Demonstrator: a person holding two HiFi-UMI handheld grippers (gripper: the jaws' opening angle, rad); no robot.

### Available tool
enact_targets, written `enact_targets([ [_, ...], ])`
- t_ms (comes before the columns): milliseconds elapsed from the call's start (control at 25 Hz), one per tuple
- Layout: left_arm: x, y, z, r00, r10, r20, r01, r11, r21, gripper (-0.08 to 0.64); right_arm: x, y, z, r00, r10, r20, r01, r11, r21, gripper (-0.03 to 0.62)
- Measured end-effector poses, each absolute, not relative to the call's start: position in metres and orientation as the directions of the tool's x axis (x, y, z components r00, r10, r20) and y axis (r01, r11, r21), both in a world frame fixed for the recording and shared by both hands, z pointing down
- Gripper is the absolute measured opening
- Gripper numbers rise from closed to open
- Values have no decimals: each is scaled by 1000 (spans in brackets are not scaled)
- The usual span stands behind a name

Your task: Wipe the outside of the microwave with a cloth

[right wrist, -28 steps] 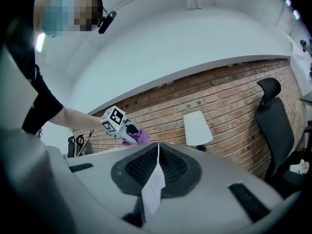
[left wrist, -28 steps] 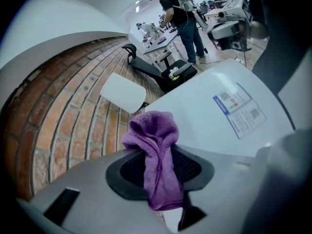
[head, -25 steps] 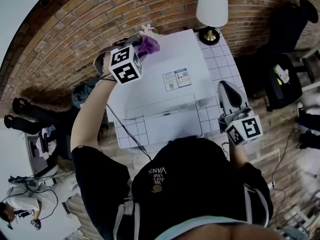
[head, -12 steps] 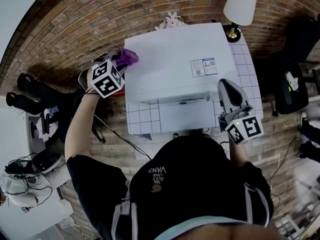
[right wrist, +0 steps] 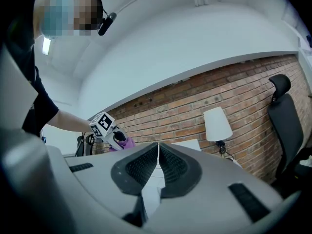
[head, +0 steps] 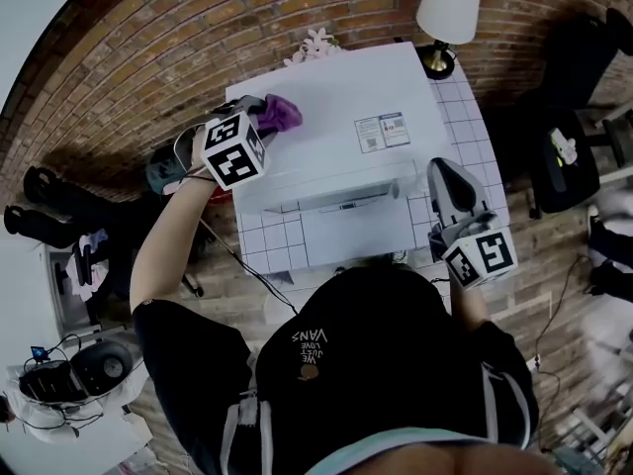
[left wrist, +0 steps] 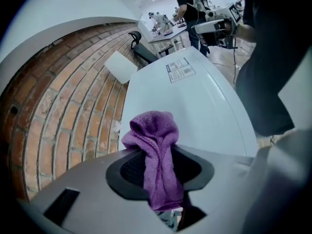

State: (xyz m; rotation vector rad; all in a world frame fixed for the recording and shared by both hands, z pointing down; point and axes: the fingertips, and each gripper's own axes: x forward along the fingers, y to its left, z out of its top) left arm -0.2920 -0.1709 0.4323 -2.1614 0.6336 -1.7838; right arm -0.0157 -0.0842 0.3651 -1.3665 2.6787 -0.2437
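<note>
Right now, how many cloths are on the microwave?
1: a purple cloth, held in the left gripper, near the left edge of the microwave top. More may be hidden along its sides.

Left gripper (head: 265,117) clamped, right gripper (head: 447,169) closed

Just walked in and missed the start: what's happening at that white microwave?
A person holds a gripper in each hand. The left gripper is shut on a purple cloth, which sits on top of the white microwave near its rear left corner. The right gripper is shut and empty, held beside the microwave's right side above the tiled table.
</note>
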Motion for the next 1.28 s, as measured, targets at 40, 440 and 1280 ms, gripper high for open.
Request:
enact_targets([
  [40, -275, -174, 432, 163, -485, 859, -141, -873, -466, 141, -10, -85, 365, -578, -815, -39, -795, 573, -200, 5],
  [440, -105, -203, 433, 282, -408, 868, 90, -890, -447, 141, 61, -103, 369, -511, -859, -38, -836, 507, -208, 5],
  [1280, -203, -166, 413, 228, -481, 847, -56, -874, -482, 141, 27, -100, 364, -573, -819, -40, -795, 567, -215, 5],
])
